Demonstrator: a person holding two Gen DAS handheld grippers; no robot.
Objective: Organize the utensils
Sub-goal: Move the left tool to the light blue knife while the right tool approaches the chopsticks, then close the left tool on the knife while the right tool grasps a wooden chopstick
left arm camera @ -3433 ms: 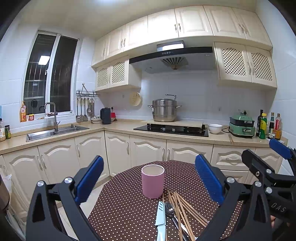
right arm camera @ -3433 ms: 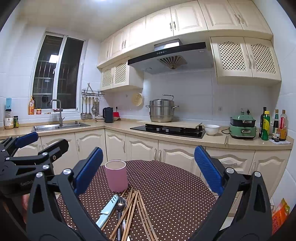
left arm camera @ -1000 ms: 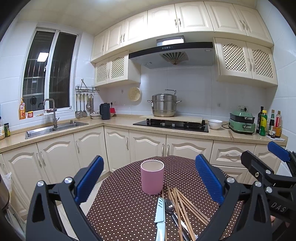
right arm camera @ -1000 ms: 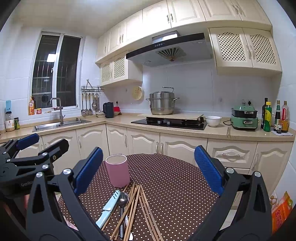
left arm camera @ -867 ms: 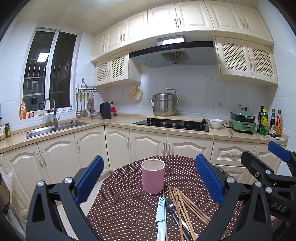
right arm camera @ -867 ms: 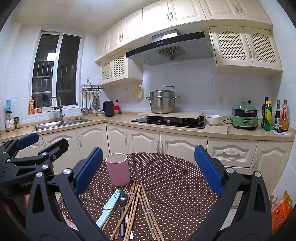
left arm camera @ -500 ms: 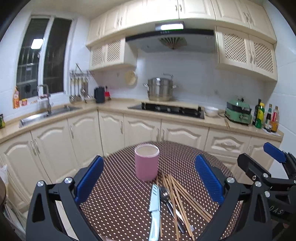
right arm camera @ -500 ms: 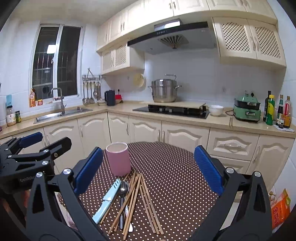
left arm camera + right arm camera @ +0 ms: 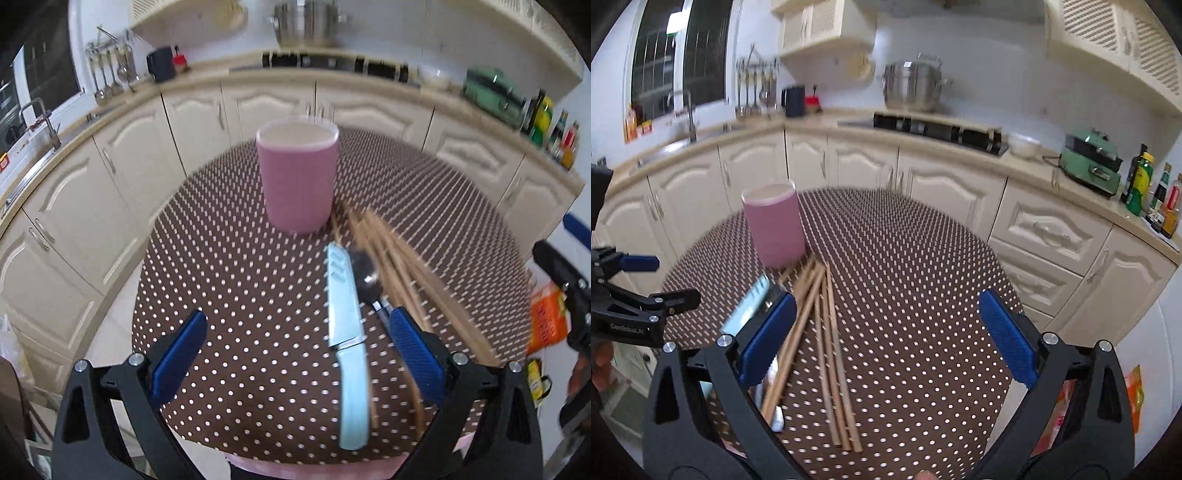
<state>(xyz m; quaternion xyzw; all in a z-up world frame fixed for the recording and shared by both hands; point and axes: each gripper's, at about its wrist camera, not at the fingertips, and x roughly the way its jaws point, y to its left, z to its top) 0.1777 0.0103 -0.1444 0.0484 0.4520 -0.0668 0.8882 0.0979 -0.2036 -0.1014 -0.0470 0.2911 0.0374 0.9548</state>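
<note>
While both tongs gape empty, knife (image 9: 345,325) lies between left tongs (image 9: 295,354); chopsticks (image 9: 827,332) between right tongs (image 9: 886,332).

One readable marking: a brand name on the left gripper.

In the right wrist view, the black body of the left gripper (image 9: 642,291), at the left edge of the frame, carries small pale lettering that reads "GenRobot.AI". The bottles (image 9: 1152,192) on the counter at the far right have coloured labels, and an orange packet (image 9: 546,317) shows beyond the table in the left wrist view, but their print is too small and blurred to read.
</note>
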